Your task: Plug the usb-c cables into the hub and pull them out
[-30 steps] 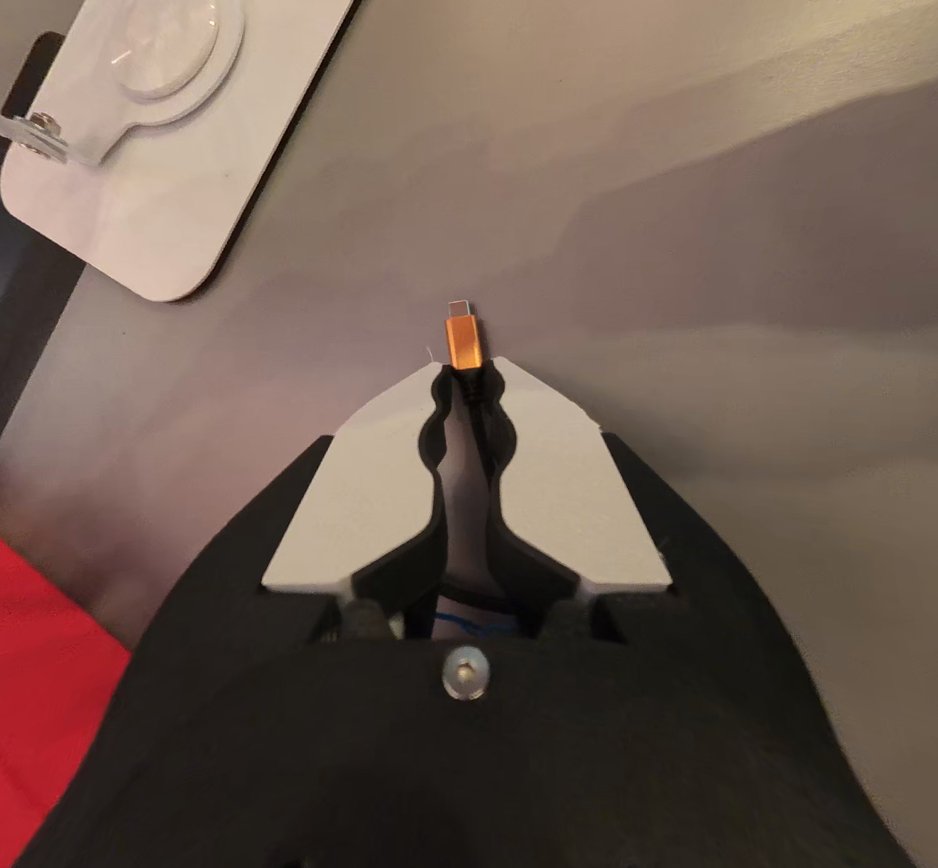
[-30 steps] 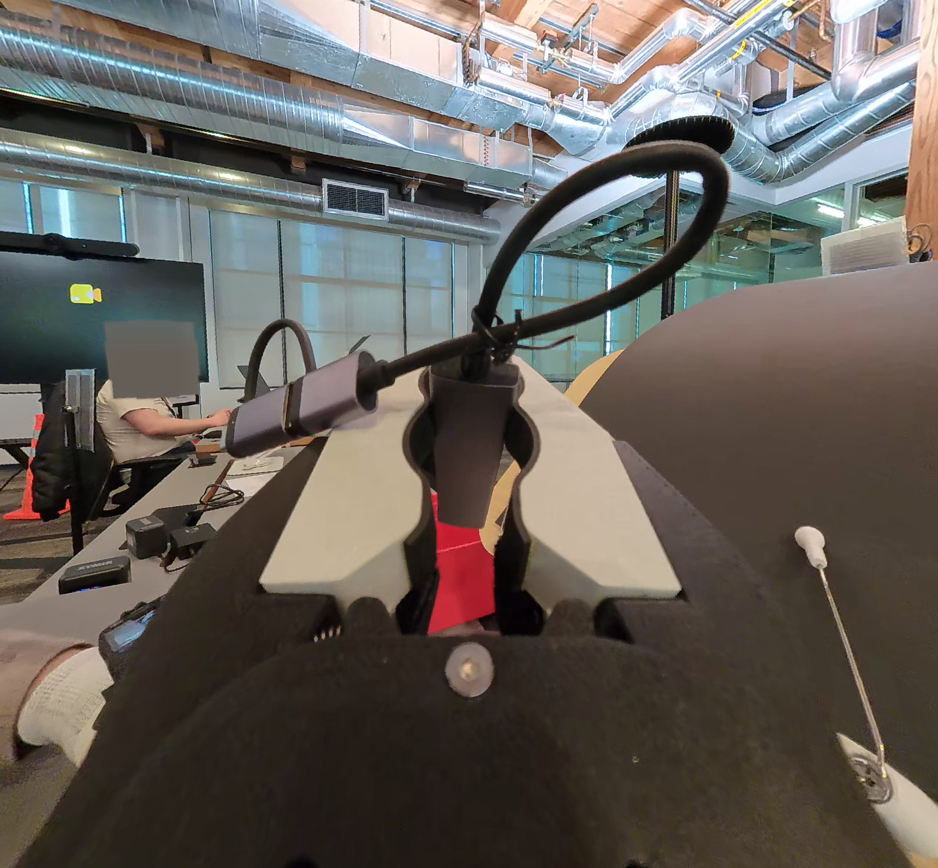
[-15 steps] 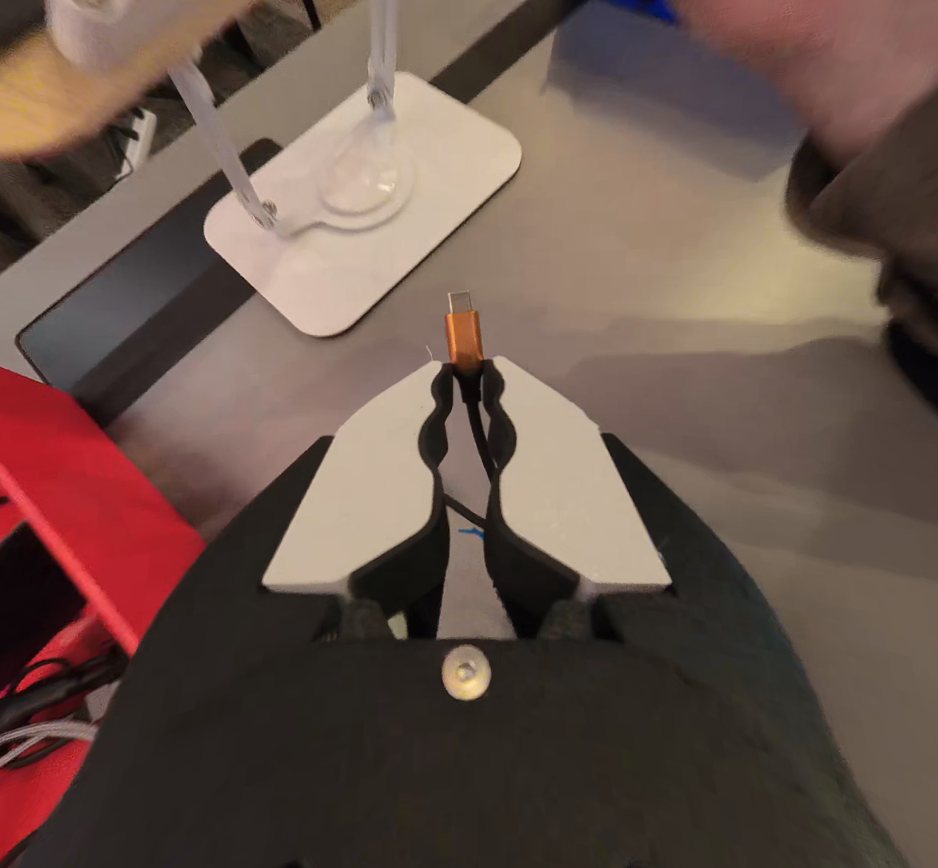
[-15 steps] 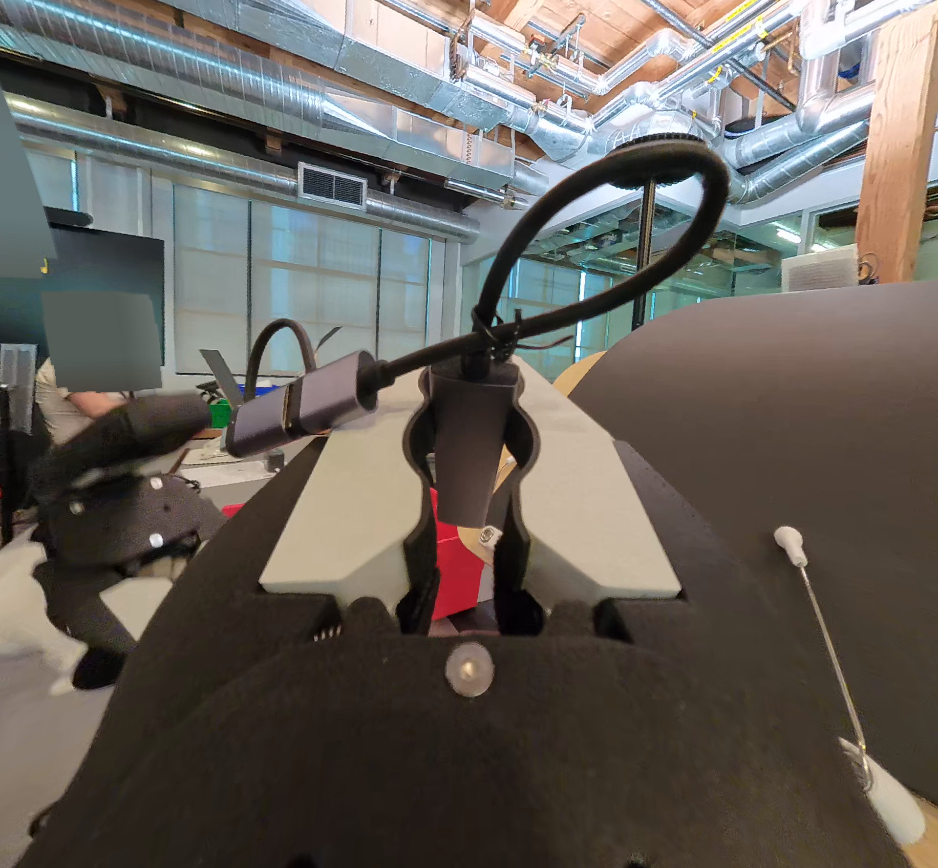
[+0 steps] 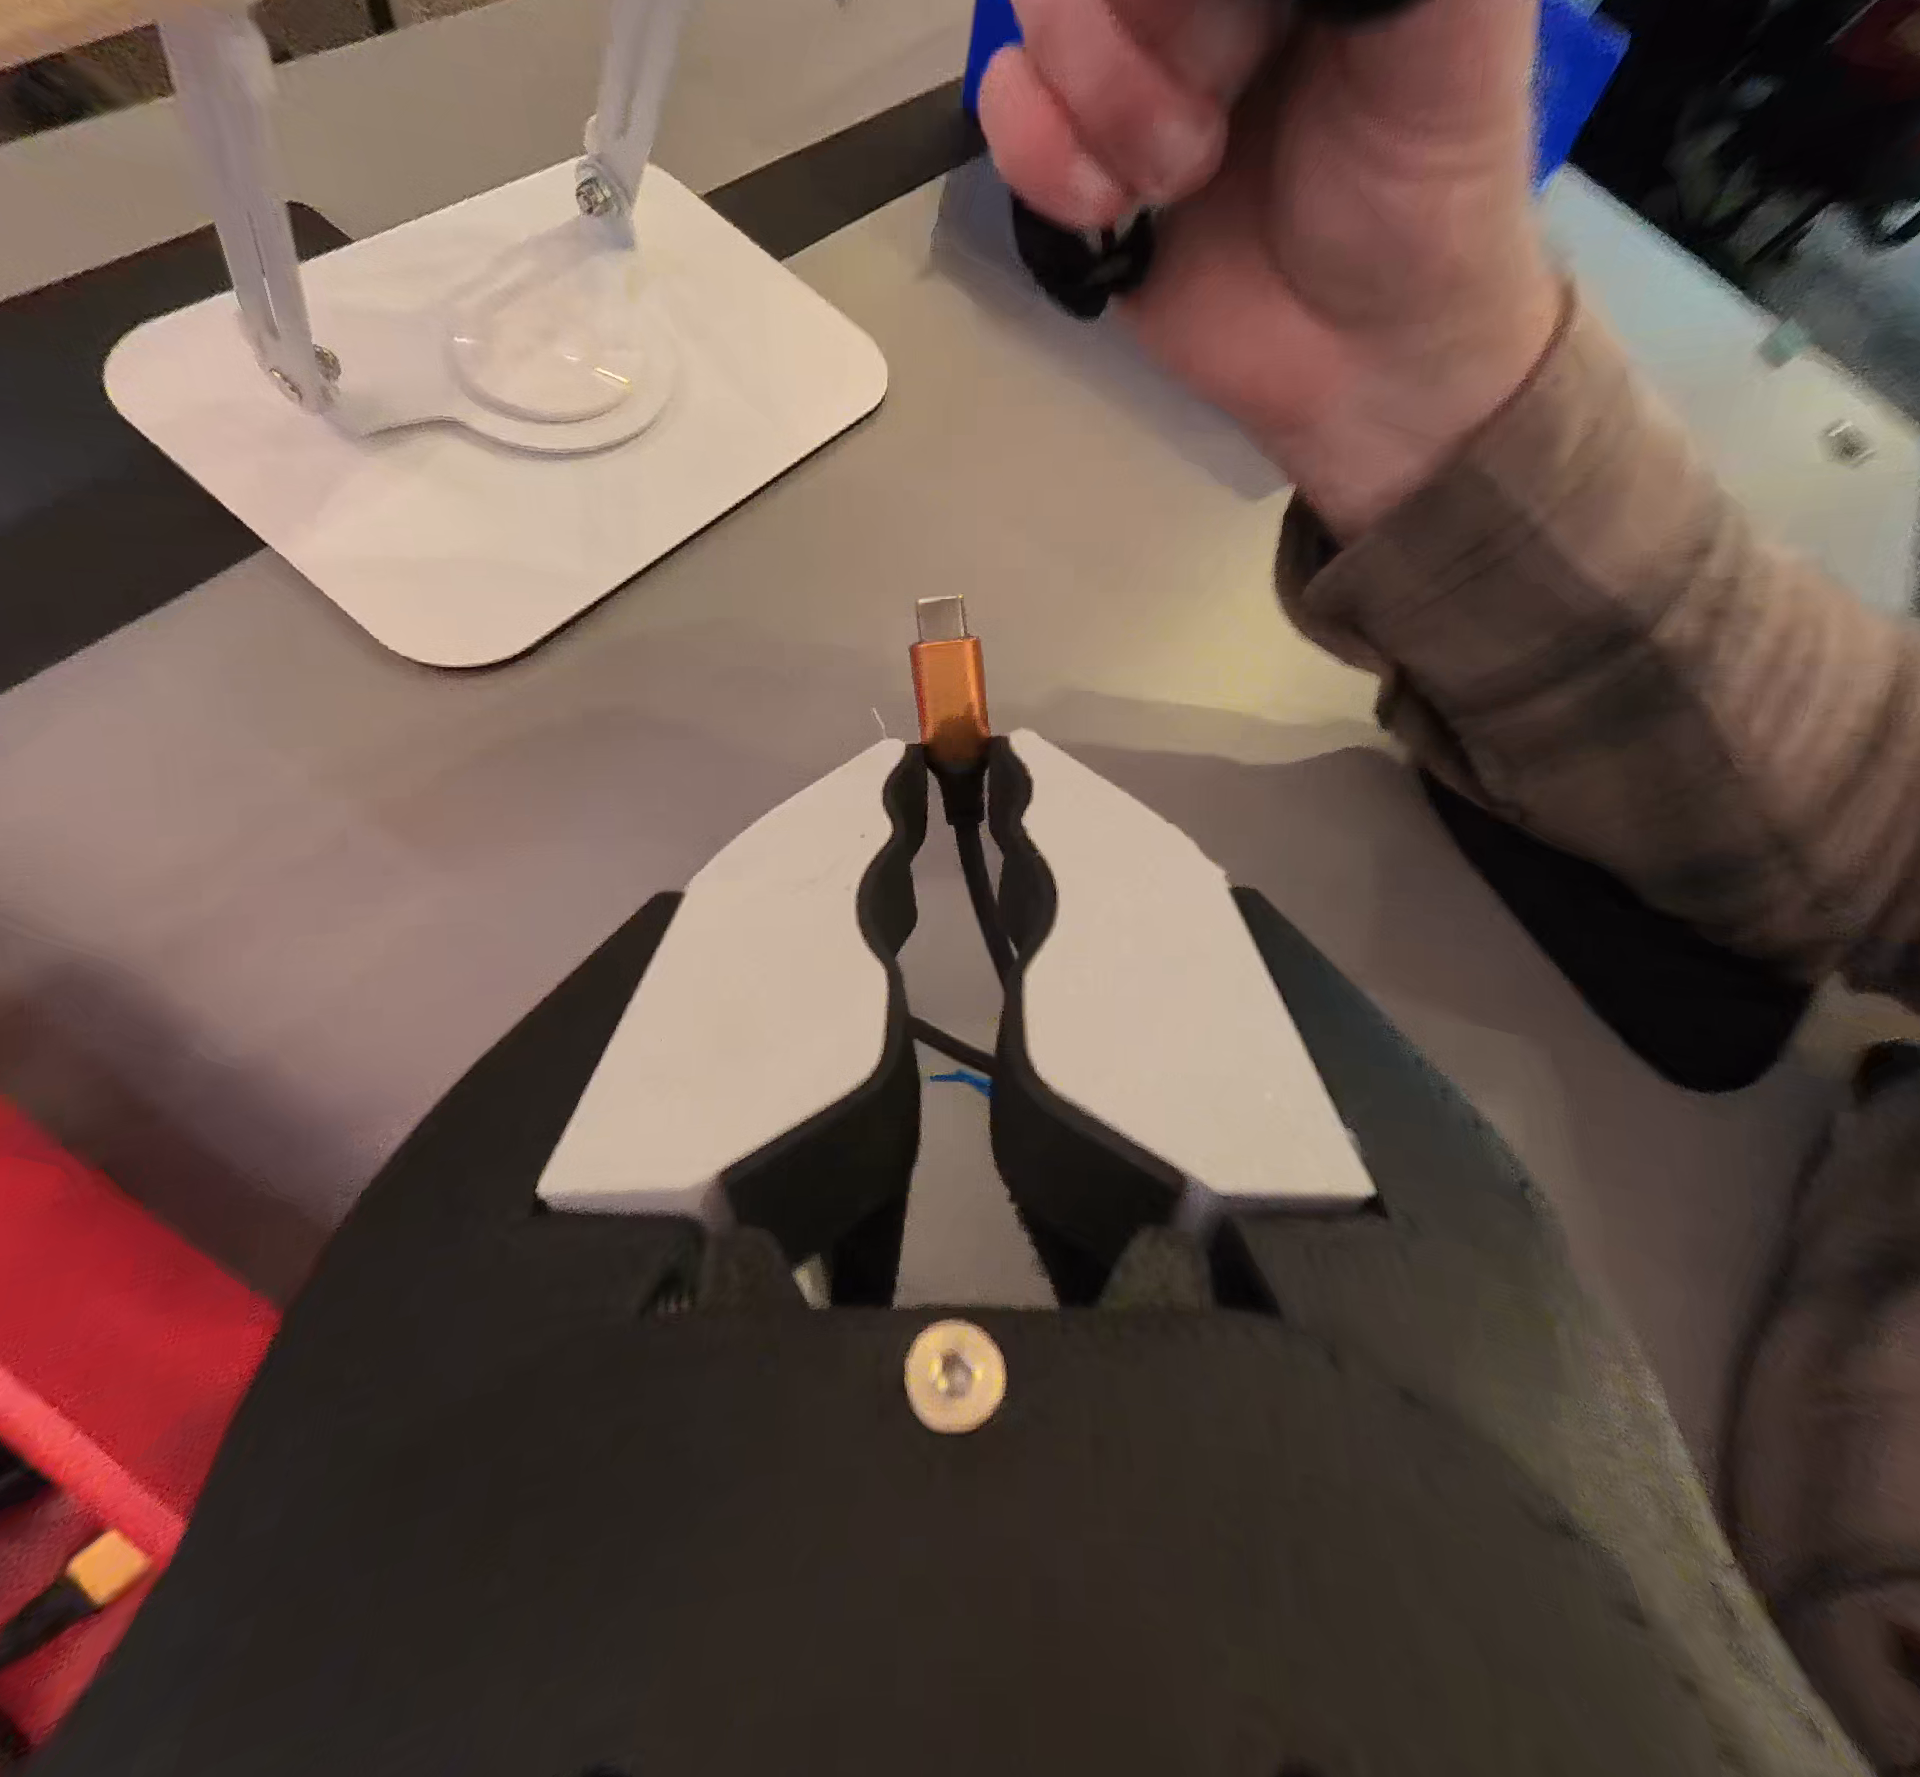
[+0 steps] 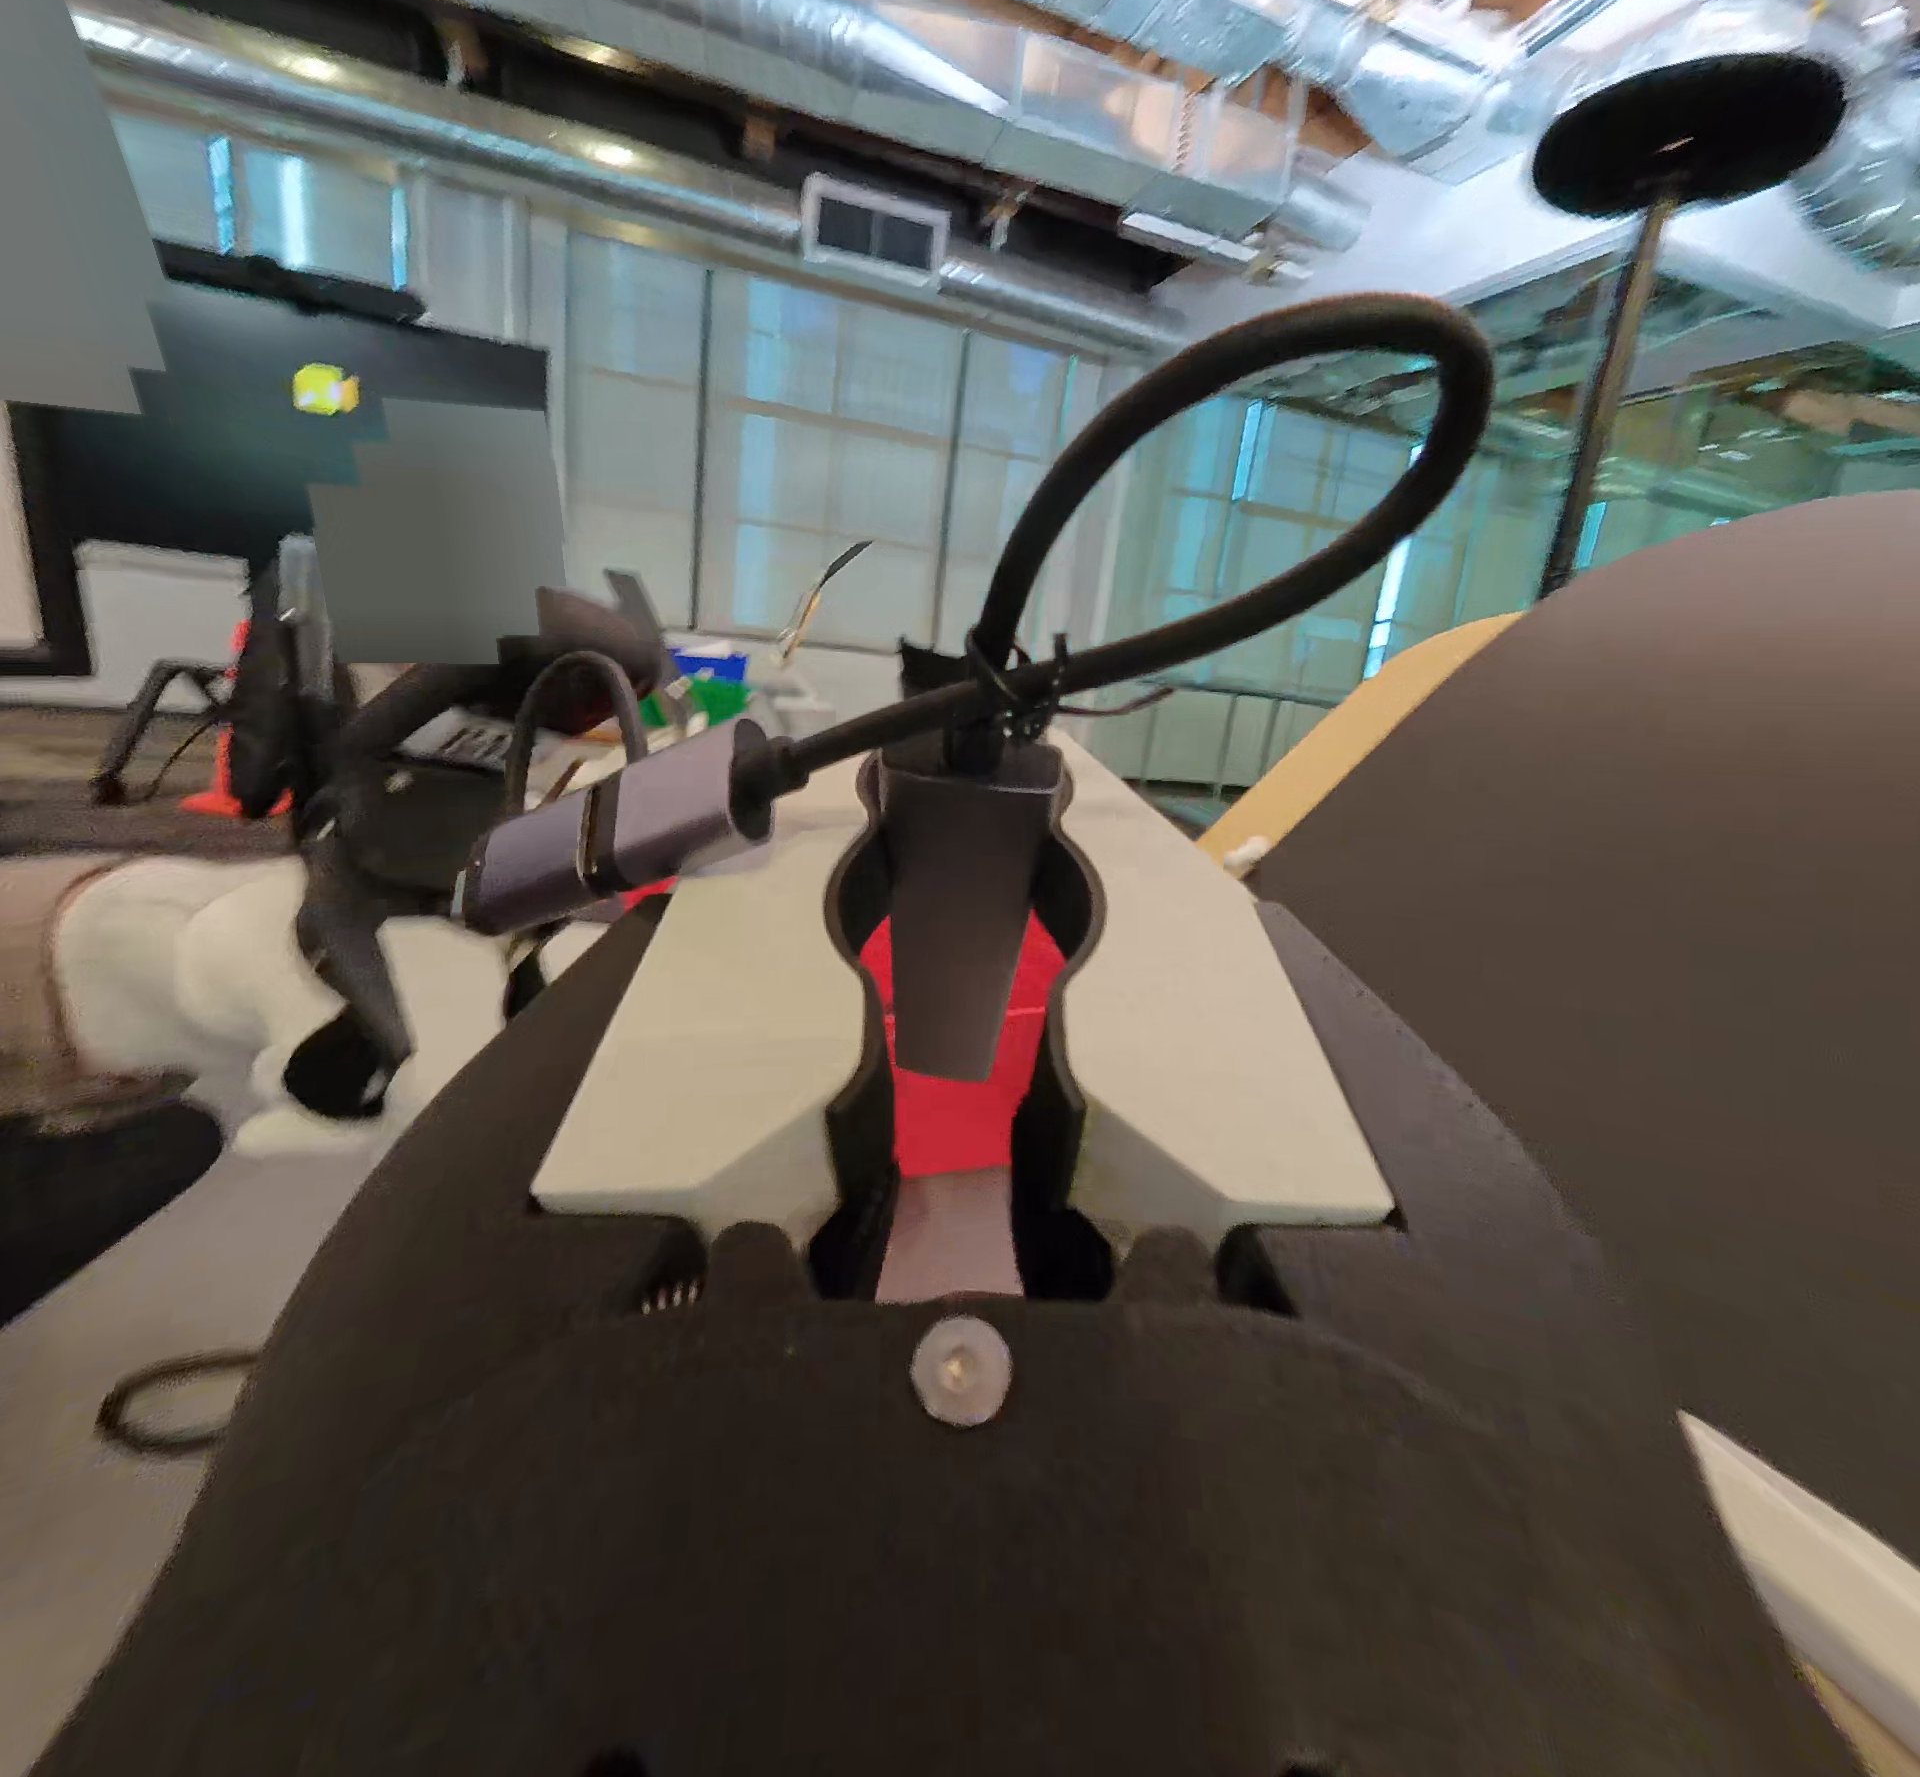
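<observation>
Your usb-c cable has an orange metal shell with a bare silver plug tip pointing at 12 o'clock, black cord trailing back between the fingers. Your left gripper is pinched on it right at the strain relief, tips nearly together, plug sticking out past them above the grey table. Hub is a dark grey wedge, narrow end toward the camera, with its black pigtail looping up to 1 o'clock and ending in a grey adapter at 9 o'clock. Your right gripper is clamped on the hub body, fingers spread only as wide as the hub. Versus a second ago: left view has tilted up from bare table, so the white stand base now sits at 10 o'clock and your hand with tan sleeve shows at 1 o'clock, blurred. Right view has swung, background smeared; grip on the hub unchanged.
</observation>
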`<state>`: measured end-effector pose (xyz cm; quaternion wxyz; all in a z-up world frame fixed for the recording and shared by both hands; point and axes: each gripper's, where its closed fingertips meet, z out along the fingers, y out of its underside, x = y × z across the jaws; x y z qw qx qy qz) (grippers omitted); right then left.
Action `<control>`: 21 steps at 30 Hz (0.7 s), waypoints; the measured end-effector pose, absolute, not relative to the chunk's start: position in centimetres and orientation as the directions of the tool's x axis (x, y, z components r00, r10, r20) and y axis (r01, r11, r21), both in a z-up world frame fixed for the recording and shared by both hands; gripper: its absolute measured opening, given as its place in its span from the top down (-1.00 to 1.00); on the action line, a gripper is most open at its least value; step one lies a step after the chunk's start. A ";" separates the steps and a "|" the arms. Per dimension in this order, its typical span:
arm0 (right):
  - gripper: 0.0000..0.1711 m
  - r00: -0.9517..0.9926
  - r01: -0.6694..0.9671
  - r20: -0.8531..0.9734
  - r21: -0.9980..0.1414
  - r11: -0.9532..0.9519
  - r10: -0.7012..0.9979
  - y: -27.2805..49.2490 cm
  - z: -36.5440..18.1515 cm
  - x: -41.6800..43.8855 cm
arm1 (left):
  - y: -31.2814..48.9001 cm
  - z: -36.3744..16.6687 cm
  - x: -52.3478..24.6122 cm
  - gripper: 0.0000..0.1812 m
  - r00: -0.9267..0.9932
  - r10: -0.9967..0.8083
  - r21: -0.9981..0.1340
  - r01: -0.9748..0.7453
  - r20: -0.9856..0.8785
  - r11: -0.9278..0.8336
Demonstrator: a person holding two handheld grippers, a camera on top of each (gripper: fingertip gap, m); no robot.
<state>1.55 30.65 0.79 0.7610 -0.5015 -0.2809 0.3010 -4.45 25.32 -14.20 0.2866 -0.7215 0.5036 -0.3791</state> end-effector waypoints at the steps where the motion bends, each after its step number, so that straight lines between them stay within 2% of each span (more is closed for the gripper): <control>1: 0.76 0.635 -0.146 0.148 -0.941 0.306 0.758 30.5 0.2 0.9 | 25.4 -13.7 -4.7 0.87 0.195 -0.938 -0.804 -0.484 0.285 -0.345; 6: 0.76 0.390 0.063 0.210 -0.978 0.201 0.897 28.5 -4.9 -2.2 | 26.1 -12.2 -7.3 0.87 0.184 -0.931 -0.816 -0.449 0.314 -0.364; 8: 0.75 0.251 0.173 0.156 -0.978 0.115 0.955 27.1 -8.0 -3.5 | 26.4 -12.2 -8.6 0.87 0.209 -0.931 -0.813 -0.455 0.300 -0.364; 13: 0.76 0.144 0.445 0.101 -0.895 0.027 0.984 26.6 -15.1 -6.2 | 26.0 -13.1 -10.7 0.87 0.239 -0.927 -0.804 -0.466 0.288 -0.370; 16: 0.76 0.085 0.654 0.093 -0.757 0.015 0.992 25.8 -19.1 -7.1 | 25.4 -14.0 -11.2 0.87 0.243 -0.926 -0.792 -0.483 0.289 -0.374; 19: 0.77 0.034 0.847 0.077 -0.532 0.012 0.996 24.6 -22.8 -6.7 | 25.1 -14.7 -11.6 0.87 0.254 -0.925 -0.780 -0.499 0.283 -0.376; 21: 0.77 0.024 0.921 0.051 -0.390 -0.002 0.998 23.8 -24.3 -6.1 | 25.0 -15.0 -11.9 0.87 0.261 -0.924 -0.776 -0.506 0.279 -0.377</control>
